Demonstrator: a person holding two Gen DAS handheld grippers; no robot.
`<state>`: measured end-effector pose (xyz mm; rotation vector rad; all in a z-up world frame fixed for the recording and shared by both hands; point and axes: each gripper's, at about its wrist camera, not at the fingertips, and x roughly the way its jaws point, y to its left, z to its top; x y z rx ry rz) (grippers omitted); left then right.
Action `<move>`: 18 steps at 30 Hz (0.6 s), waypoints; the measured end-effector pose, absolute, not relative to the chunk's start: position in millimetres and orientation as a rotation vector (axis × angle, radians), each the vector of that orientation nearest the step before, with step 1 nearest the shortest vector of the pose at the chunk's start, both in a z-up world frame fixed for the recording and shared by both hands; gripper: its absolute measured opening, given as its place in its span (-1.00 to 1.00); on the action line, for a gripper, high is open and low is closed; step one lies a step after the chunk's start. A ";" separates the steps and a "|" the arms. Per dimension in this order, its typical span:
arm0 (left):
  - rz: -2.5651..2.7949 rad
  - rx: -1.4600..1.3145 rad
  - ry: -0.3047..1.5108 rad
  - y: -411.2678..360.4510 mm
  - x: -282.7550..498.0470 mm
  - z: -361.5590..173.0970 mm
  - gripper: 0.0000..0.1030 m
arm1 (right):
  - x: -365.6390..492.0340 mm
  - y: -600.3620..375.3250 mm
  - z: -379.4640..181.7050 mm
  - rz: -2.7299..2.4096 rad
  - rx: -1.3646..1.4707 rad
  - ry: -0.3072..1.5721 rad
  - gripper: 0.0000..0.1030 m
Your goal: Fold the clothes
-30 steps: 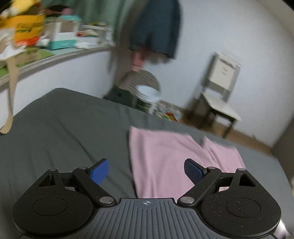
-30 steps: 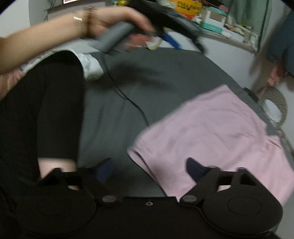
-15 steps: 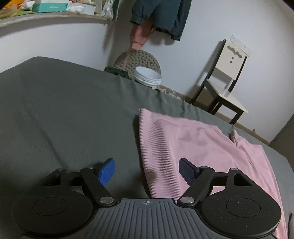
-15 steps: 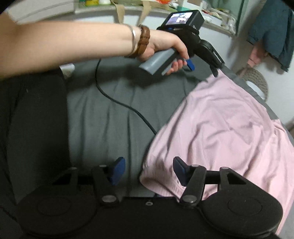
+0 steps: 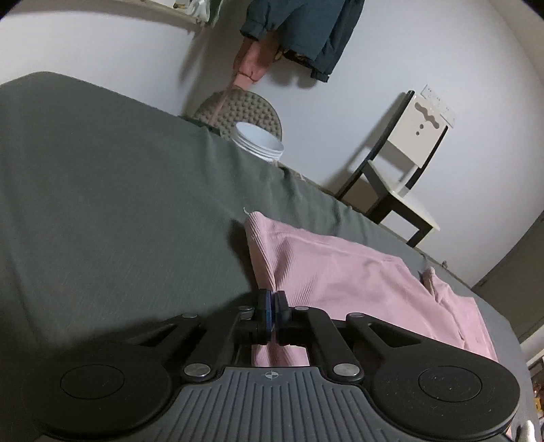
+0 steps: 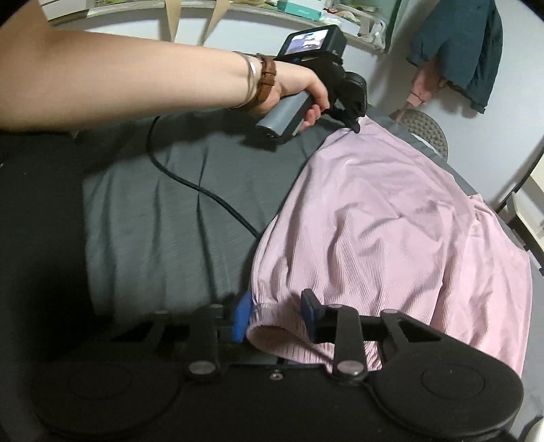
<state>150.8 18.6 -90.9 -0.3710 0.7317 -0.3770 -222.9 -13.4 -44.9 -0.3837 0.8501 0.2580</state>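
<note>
A pink ribbed garment (image 5: 357, 272) lies spread on the grey bed (image 5: 102, 187). My left gripper (image 5: 272, 306) is shut on its near edge, and the fabric rises in a fold from the pinch. In the right wrist view the same garment (image 6: 391, 210) bulges in soft wrinkles. There a person's hand (image 6: 306, 102) holds the left gripper (image 6: 353, 125) at the far corner. My right gripper (image 6: 276, 316) stands part open, with the gathered hem bunched between its blue fingers (image 6: 243, 316).
A black cable (image 6: 204, 190) runs across the bed (image 6: 153, 221) to the left gripper. Beyond the bed's far edge stand a white bucket (image 5: 260, 141), a round cushioned stool (image 5: 244, 108) and a white chair (image 5: 408, 163). A dark jacket (image 5: 306, 30) hangs on the wall.
My left gripper dropped to the garment's edge and closed on it. My right gripper moved onto the hem, and its fingers narrowed around the bunched fabric.
</note>
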 end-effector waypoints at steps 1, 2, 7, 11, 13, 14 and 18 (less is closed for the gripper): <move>-0.365 -0.356 0.725 18.6 149.3 -89.7 -0.98 | -222.6 -14.8 -45.1 0.256 -0.376 0.848 -0.57; -0.345 -0.351 0.719 20.0 148.1 -87.8 -0.98 | -222.5 -16.7 -45.0 0.258 -0.365 0.850 -0.64; -0.261 -0.384 0.705 41.8 146.8 -78.4 -0.98 | -224.9 -18.6 -36.0 0.302 -0.324 0.834 -0.69; -0.181 -0.347 0.709 57.7 146.6 -76.0 -0.98 | -225.3 -9.7 -27.8 0.354 -0.318 0.803 -0.70; -0.144 -0.333 0.709 64.9 146.4 -77.1 -0.98 | -222.8 -6.4 -30.6 0.368 -0.314 0.820 -0.70; -0.125 -0.320 0.708 67.3 146.1 -77.7 -0.98 | -221.6 -7.1 -33.1 0.372 -0.302 0.830 -0.70; -0.064 -0.266 0.689 71.8 148.0 -77.3 -0.97 | -217.7 -10.4 -43.5 0.374 -0.272 0.870 -0.65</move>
